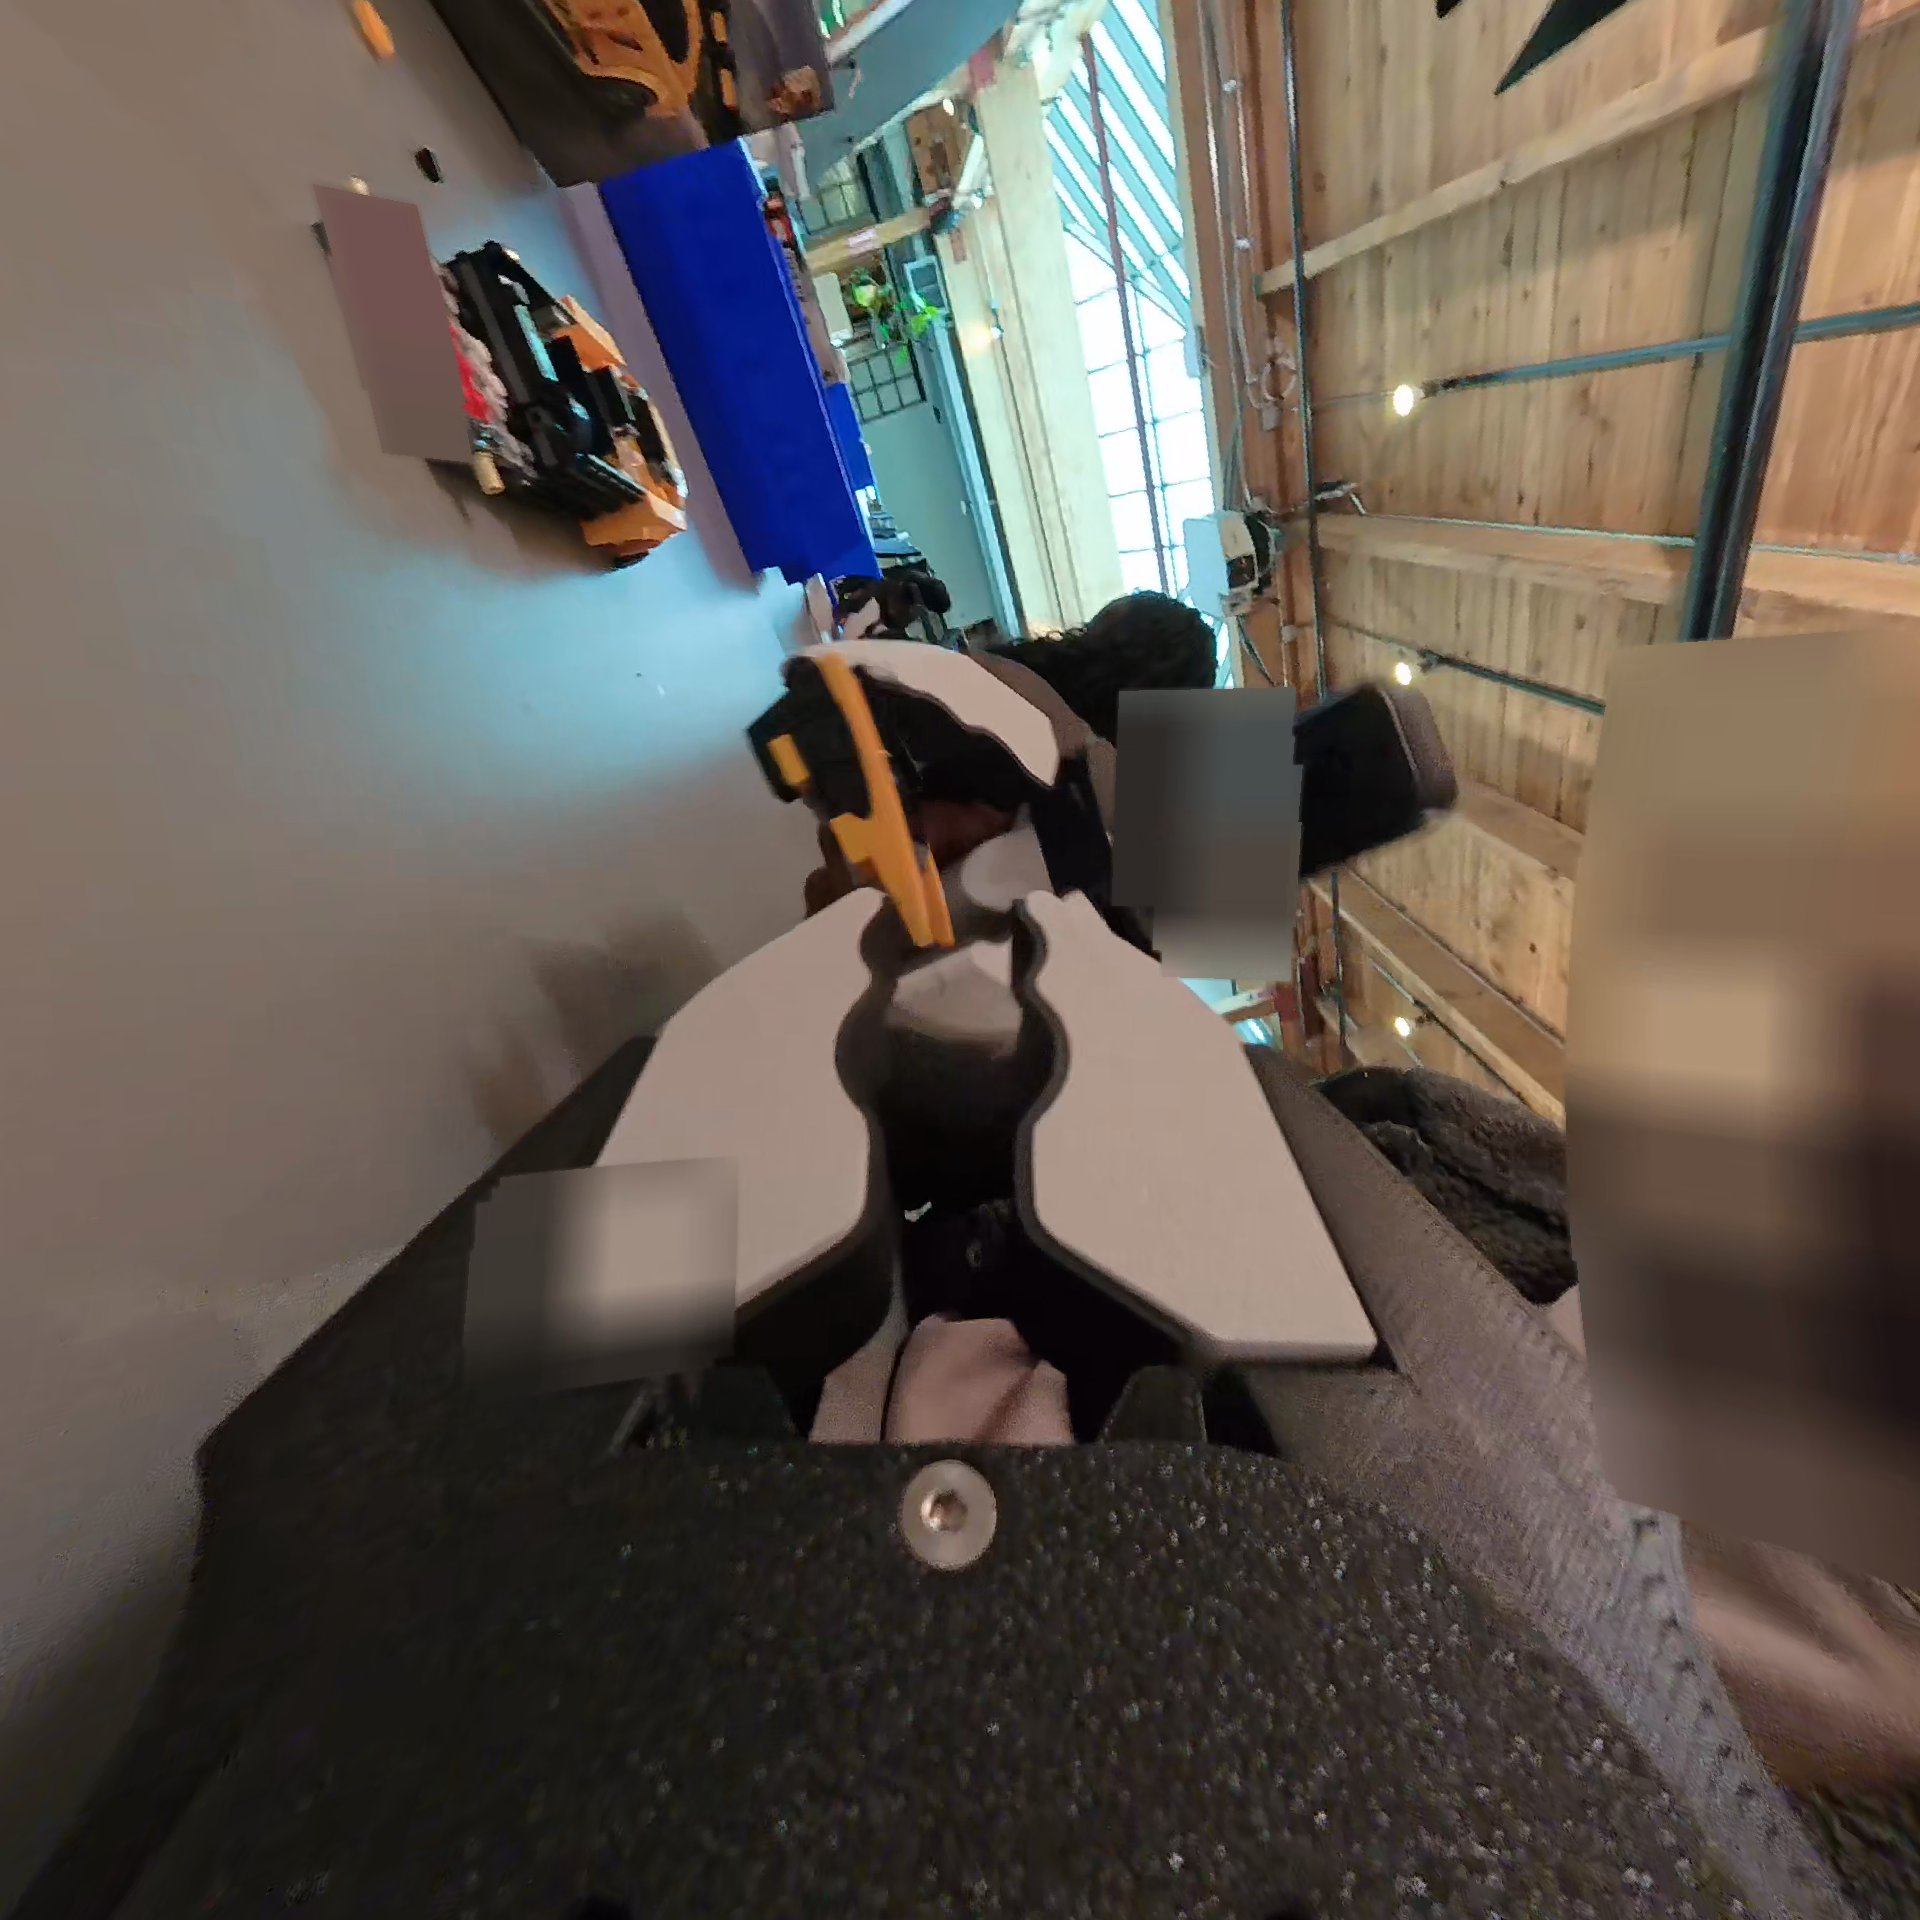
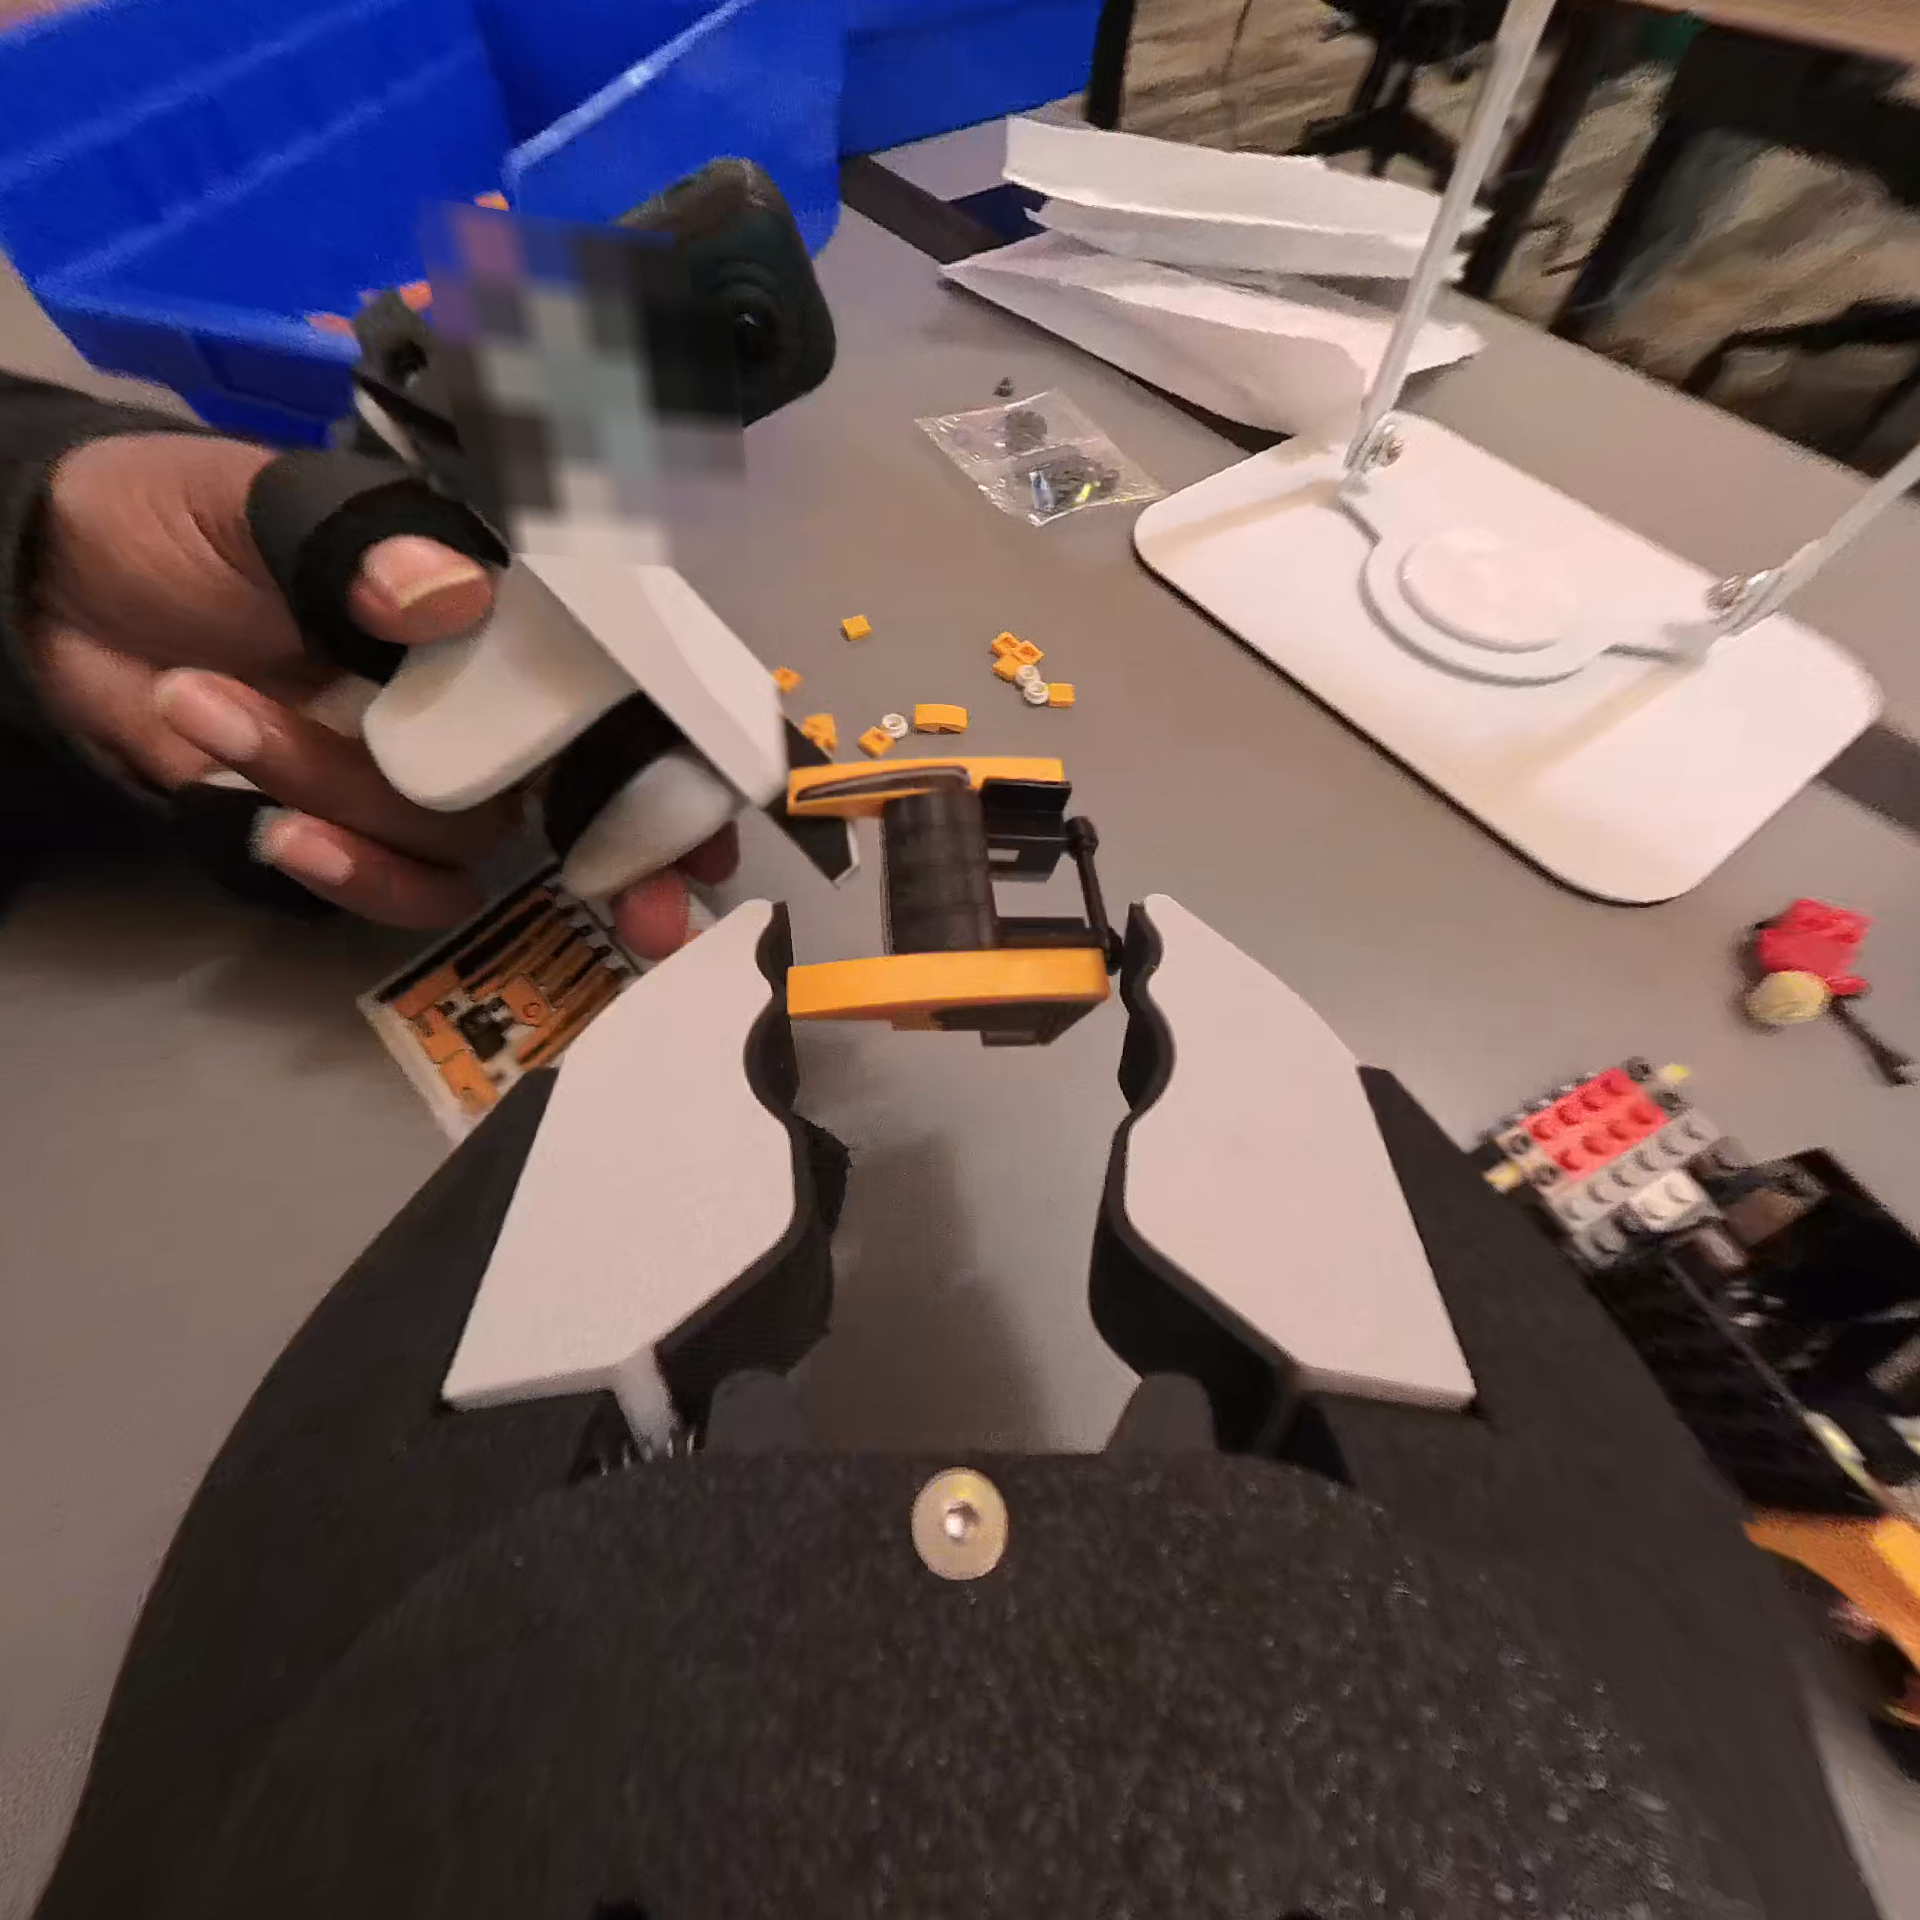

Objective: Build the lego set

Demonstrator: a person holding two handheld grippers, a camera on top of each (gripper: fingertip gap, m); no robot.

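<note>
A small orange-and-black Lego sub-assembly (image 2: 940,899), two orange side panels with a black drum between them, is held above the grey table (image 2: 1247,831). My left gripper (image 2: 764,800), held in a hand at the left, is shut on the end of the far orange panel. In the left wrist view my left gripper (image 1: 940,920) pinches the orange panel's tip (image 1: 920,904). My right gripper (image 2: 956,914) is open, with its fingertips (image 2: 753,935) on either side of the sub-assembly. It also shows beyond the piece in the left wrist view (image 1: 997,717).
Several loose small orange pieces (image 2: 940,717) lie behind the sub-assembly. A sticker sheet (image 2: 488,1003) lies at the left, a clear parts bag (image 2: 1039,457) and white paper bags (image 2: 1195,260) farther back. A white stand base (image 2: 1507,665), a red piece (image 2: 1808,945), a larger model (image 2: 1621,1164) and blue bins (image 2: 260,156) surround them.
</note>
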